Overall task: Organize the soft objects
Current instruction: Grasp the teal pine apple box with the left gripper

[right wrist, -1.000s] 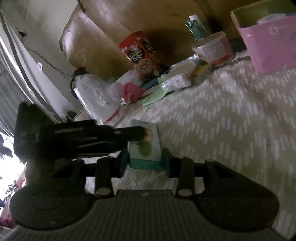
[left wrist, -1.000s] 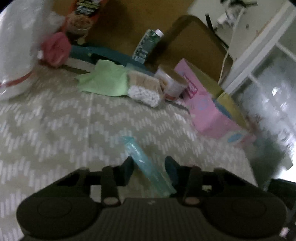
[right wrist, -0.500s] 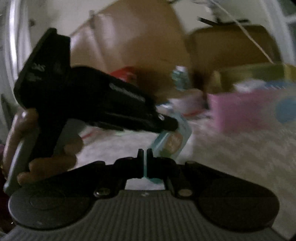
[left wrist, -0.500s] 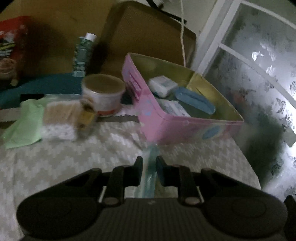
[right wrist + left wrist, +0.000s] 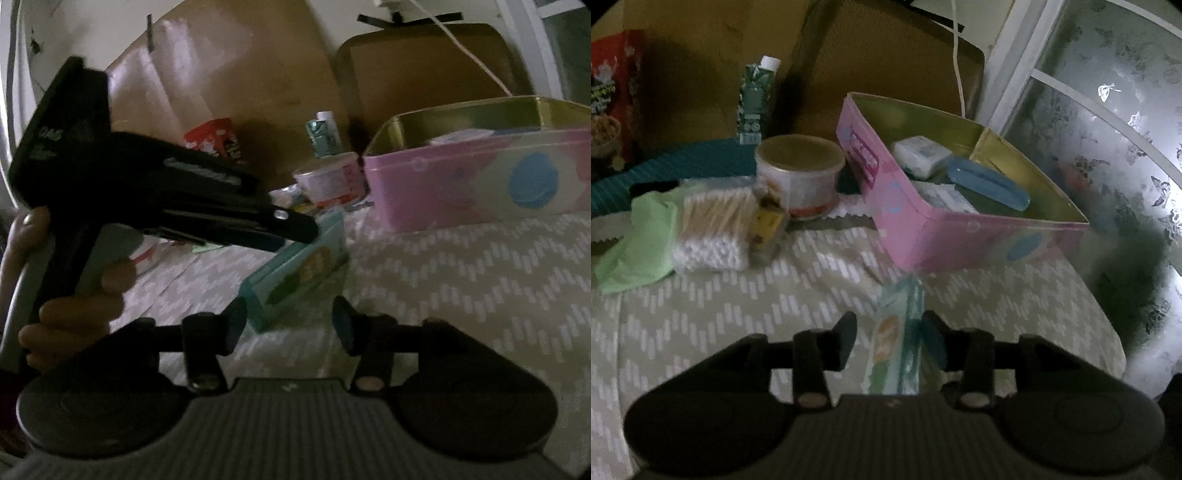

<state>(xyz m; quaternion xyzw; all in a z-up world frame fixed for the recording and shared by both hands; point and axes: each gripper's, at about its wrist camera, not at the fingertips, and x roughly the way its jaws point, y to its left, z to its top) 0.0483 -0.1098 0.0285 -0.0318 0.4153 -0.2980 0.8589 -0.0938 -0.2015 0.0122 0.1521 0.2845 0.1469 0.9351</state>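
Observation:
A teal soft tissue pack (image 5: 897,339) lies tilted between the fingers of my left gripper (image 5: 890,336), whose jaws stand wide apart and do not press it. In the right wrist view the same pack (image 5: 295,273) sits under the left gripper's tip (image 5: 295,225), in front of my right gripper (image 5: 288,321), which is open and empty. The pink tin box (image 5: 923,206) stands just beyond, holding white packs and a blue pouch (image 5: 990,181); it also shows in the right wrist view (image 5: 480,184).
A cotton-swab pack (image 5: 713,229), a green cloth (image 5: 639,243), a round tub (image 5: 801,177), a green carton (image 5: 755,99) and a red snack box (image 5: 609,107) lie at the back left on the zigzag-patterned bedcover (image 5: 738,314). A frosted window (image 5: 1108,147) is on the right.
Both grippers were shut on the pack half a second ago; now both have opened. The pack has tilted and sits lower near the pink box.

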